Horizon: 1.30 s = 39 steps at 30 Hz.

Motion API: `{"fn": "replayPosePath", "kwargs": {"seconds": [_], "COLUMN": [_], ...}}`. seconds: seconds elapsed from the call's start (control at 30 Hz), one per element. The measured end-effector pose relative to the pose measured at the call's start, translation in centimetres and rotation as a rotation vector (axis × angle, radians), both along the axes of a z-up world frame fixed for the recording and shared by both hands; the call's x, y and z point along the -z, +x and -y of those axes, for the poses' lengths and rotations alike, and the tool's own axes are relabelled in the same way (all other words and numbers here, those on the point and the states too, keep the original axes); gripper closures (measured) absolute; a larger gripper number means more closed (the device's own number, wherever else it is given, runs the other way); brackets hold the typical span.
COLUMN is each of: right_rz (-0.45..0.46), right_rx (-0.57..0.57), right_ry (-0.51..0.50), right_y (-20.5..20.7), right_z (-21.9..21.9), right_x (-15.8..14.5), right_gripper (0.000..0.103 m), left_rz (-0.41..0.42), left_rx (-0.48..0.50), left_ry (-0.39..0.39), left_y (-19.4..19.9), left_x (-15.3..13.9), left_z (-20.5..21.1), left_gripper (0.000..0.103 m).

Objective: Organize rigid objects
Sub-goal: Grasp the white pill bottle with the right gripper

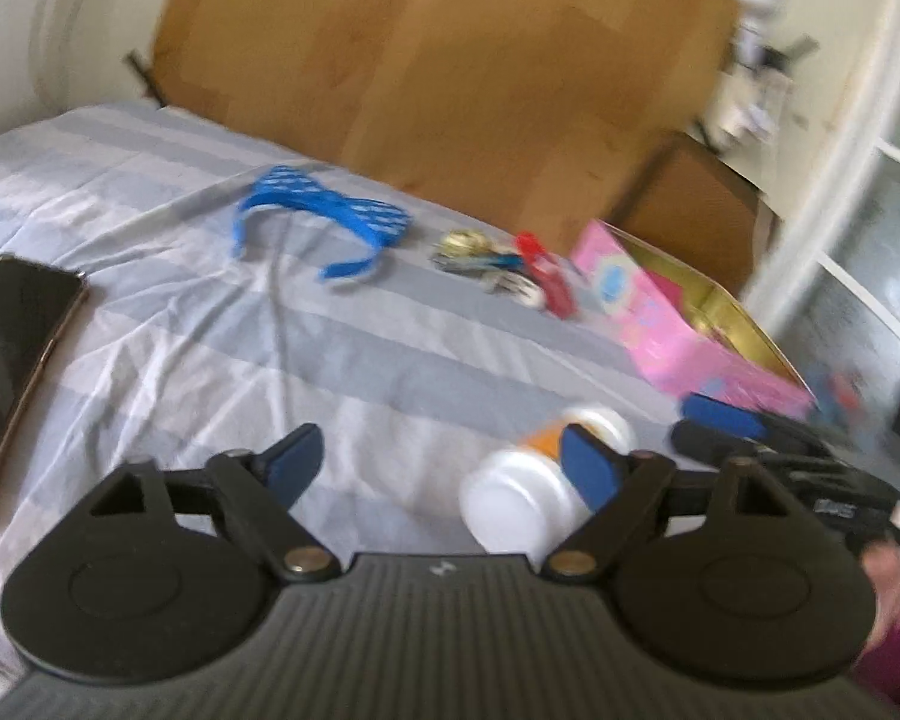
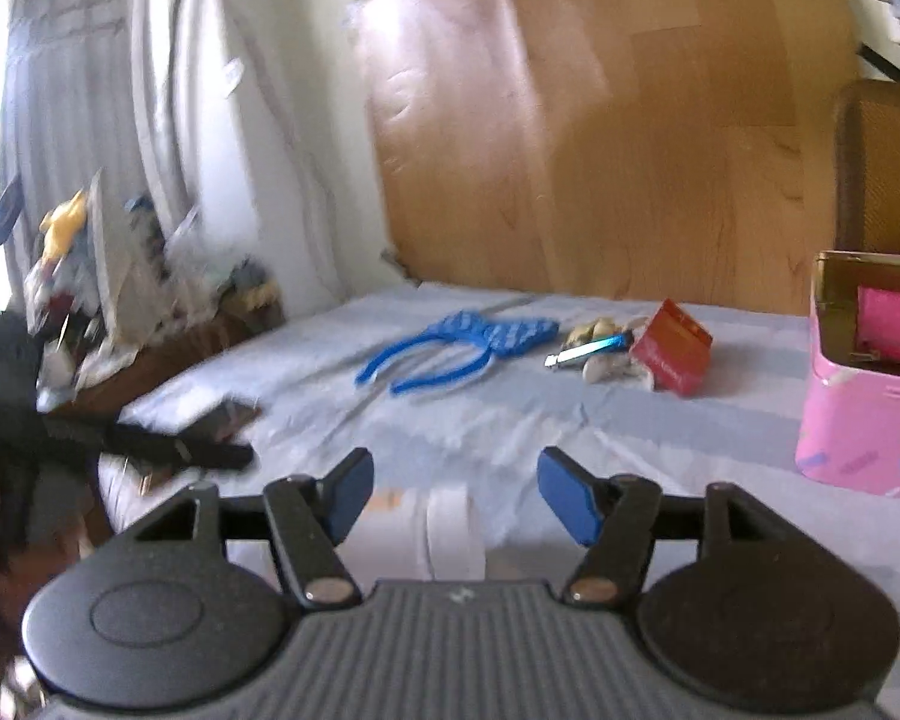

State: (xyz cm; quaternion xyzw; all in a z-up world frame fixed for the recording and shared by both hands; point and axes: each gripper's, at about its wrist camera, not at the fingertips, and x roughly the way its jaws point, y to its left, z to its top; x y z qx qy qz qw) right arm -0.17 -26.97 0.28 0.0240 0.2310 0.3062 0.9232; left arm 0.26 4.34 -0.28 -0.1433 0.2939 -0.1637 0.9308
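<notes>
Left wrist view | left gripper (image 1: 444, 468) gaping wide, empty | right gripper (image 2: 455, 495) parted, empty | lying pill bottle (image 1: 525, 480) | approaching squarely, closing gently across barrel

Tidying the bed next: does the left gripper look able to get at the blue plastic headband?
Probably yes. The left gripper is open and empty, and only bare striped sheet lies between it and the blue plastic headband.

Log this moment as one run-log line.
left gripper: open, empty | right gripper: open, empty | white bottle: lying on sheet | pink tin: open
</notes>
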Motion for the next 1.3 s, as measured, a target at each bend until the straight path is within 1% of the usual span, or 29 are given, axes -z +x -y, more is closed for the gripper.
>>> {"fn": "replayPosePath", "kwargs": {"seconds": [0.03, 0.1, 0.13, 0.17, 0.23, 0.37, 0.43, 0.53, 0.57, 0.63, 0.67, 0.7, 0.73, 0.77, 0.8, 0.9, 0.97, 1.07, 1.1, 1.17, 1.27, 1.3], "right_rz": [0.008, 0.061, 0.096, 0.13, 0.145, 0.081, 0.086, 0.082, 0.08, 0.071, 0.061, 0.055, 0.045, 0.028, 0.017, 0.022, 0.024, 0.019, 0.021, 0.017, 0.004, -0.003], "right_rx": [-0.04, -0.104, -0.139, -0.168, -0.208, -0.328, -0.381, -0.467, -0.497, -0.546, -0.573, -0.584, -0.597, -0.613, -0.61, -0.573, -0.553, -0.534, -0.534, -0.52, -0.497, -0.498], "right_ry": [-0.037, -0.128, -0.181, -0.239, -0.317, -0.305, -0.313, -0.328, -0.338, -0.359, -0.367, -0.372, -0.355, -0.337, -0.328, -0.32, -0.318, -0.315, -0.318, -0.318, -0.312, -0.308], "right_y": [-0.4, -1.3, -1.5, -1.5, -0.8, 2.3, 3.5, 4.8, 5.1, 5.5, 5.7, 5.8, 5.9, 6.0, 6.0, 5.5, 5.3, 5.3, 5.5, 5.6, 6.2, 6.3], "right_z": [0.2, 0.2, 0.0, -0.4, -1.3, -2.7, -3.6, -4.9, -5.4, -6.3, -6.8, -7.1, -7.2, -7.2, -7.1, -7.2, -7.0, -6.7, -6.6, -6.2, -5.6, -5.6], "right_x": [0.2, 0.6, 1.0, 1.3, 1.9, 2.7, 2.8, 3.2, 3.4, 3.9, 4.1, 4.2, 4.2, 4.2, 4.2, 4.3, 4.3, 4.3, 4.4, 4.3, 4.4, 4.4], "right_gripper": [0.03, 0.002, 0.0, 0.0, 0.0, 0.0, 0.0, 0.0, 0.001, 0.007, 0.012, 0.017, 0.023, 0.034, 0.035, 0.036, 0.036, 0.038, 0.039, 0.04, 0.04, 0.04], "left_rz": [0.004, 0.002, -0.004, -0.007, -0.017, -0.019, -0.013, 0.006, 0.004, -0.011, -0.012, -0.009, -0.006, 0.0, 0.0, -0.009, -0.011, 0.002, -0.003, -0.007, 0.0, 0.005], "left_rx": [0.033, 0.083, 0.109, 0.133, 0.14, 0.166, 0.197, 0.229, 0.242, 0.266, 0.28, 0.288, 0.286, 0.277, 0.278, 0.293, 0.308, 0.336, 0.339, 0.341, 0.351, 0.357], "left_ry": [0.021, 0.061, 0.069, 0.07, 0.071, 0.045, 0.032, 0.043, 0.041, 0.025, 0.016, 0.014, 0.021, 0.033, 0.031, -0.024, -0.046, -0.054, -0.054, -0.049, -0.06, -0.063], "left_y": [-0.6, -1.2, -1.0, -0.7, 0.4, 2.6, 3.4, 4.6, 5.0, 5.7, 6.1, 6.3, 6.5, 6.6, 6.8, 7.7, 7.9, 8.1, 8.1, 7.9, 7.6, 7.5], "left_x": [-0.1, 0.1, 0.3, 0.6, 1.2, 2.3, 2.5, 2.8, 2.9, 3.2, 3.3, 3.4, 3.4, 3.4, 3.4, 3.7, 3.8, 4.0, 4.0, 4.2, 4.4, 4.5], "left_z": [0.4, 1.7, 2.3, 2.7, 3.4, 3.8, 3.7, 3.6, 3.6, 3.3, 3.2, 3.1, 3.1, 3.0, 2.9, 2.1, 2.0, 1.8, 1.6, 1.1, 0.5, 0.5], "left_gripper": [0.008, 0.008, 0.008, 0.008, 0.008, 0.008, 0.008, 0.008, 0.008, 0.008, 0.008, 0.01, 0.009, 0.01, 0.012, 0.013, 0.013, 0.012, 0.009, 0.008, 0.011, 0.015]}}
